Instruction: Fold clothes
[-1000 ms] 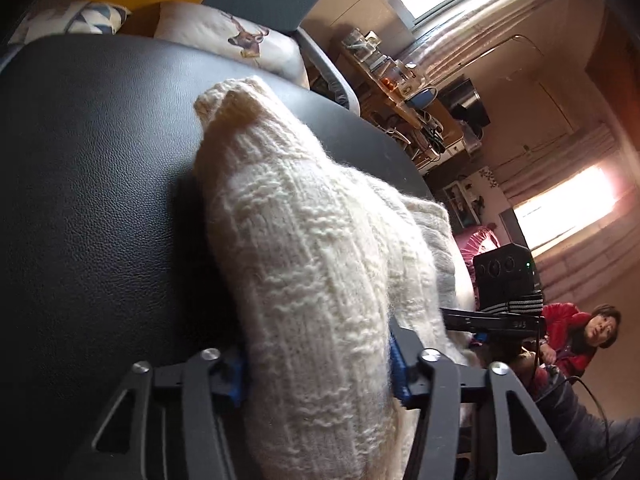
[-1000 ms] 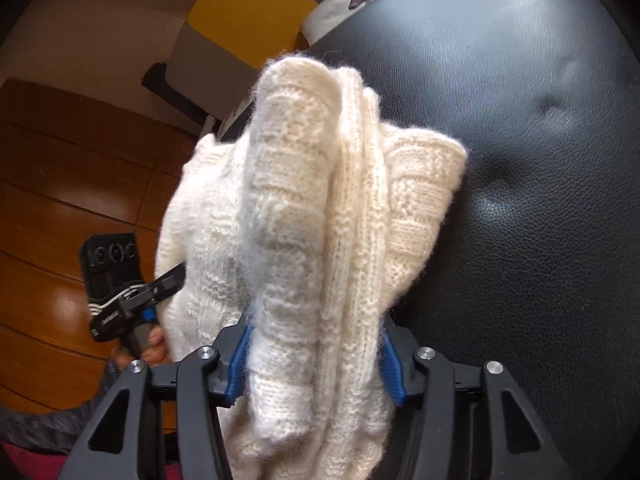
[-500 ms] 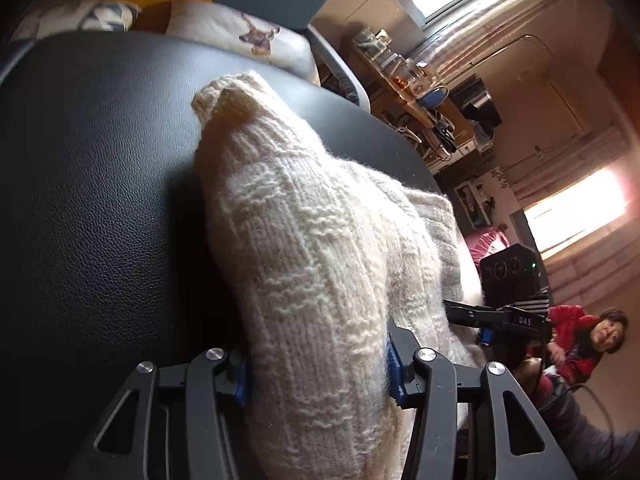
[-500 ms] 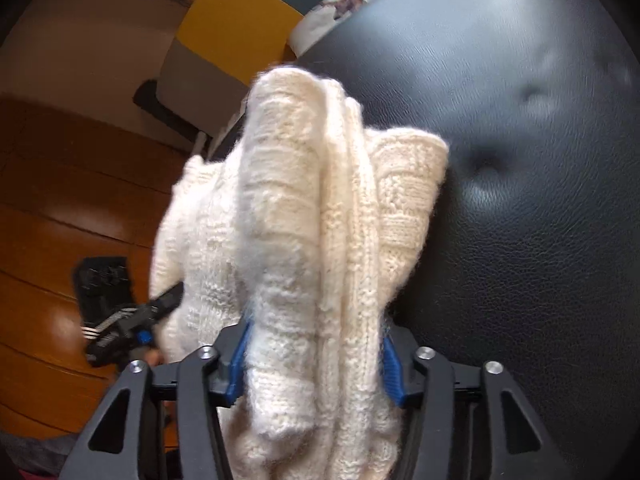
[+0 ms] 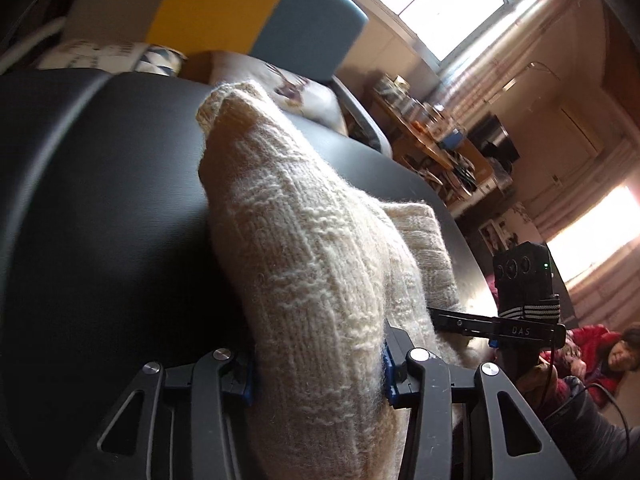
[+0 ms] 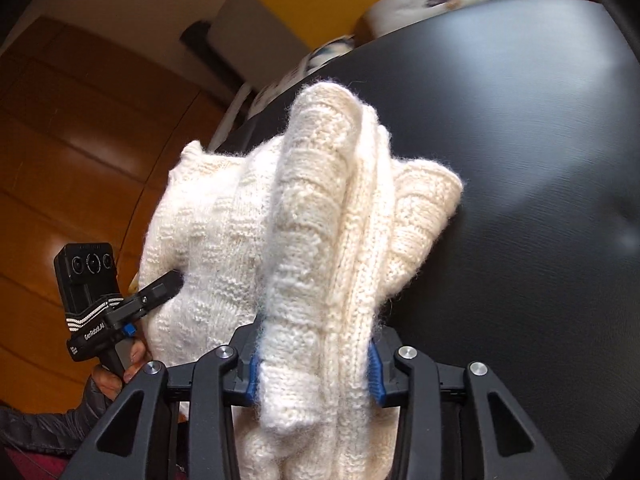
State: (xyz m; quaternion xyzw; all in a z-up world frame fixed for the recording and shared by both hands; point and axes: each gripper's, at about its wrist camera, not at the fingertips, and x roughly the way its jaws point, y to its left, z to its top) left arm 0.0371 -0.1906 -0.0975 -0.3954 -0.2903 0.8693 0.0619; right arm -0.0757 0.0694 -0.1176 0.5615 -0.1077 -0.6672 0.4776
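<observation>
A knitted sweater [image 5: 312,272] is lying bunched on the padded desk [image 5: 100,200], its near folds sitting between the jaws of both grippers (the left gripper [image 5: 316,372] beside the right gripper [image 6: 314,364]). Behind the desk, cushions [image 5: 280,88] are resting against a chair back [image 5: 256,12].

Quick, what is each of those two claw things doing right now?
Left gripper: jaws closing, clamped on the cream knitted sweater.
Right gripper: jaws closing, clamped on a bunched fold of the same sweater.

"DAS" stands on the right tongs' body [image 5: 524,330], "GenRobot.AI" on the left tongs' body [image 6: 94,332].
</observation>
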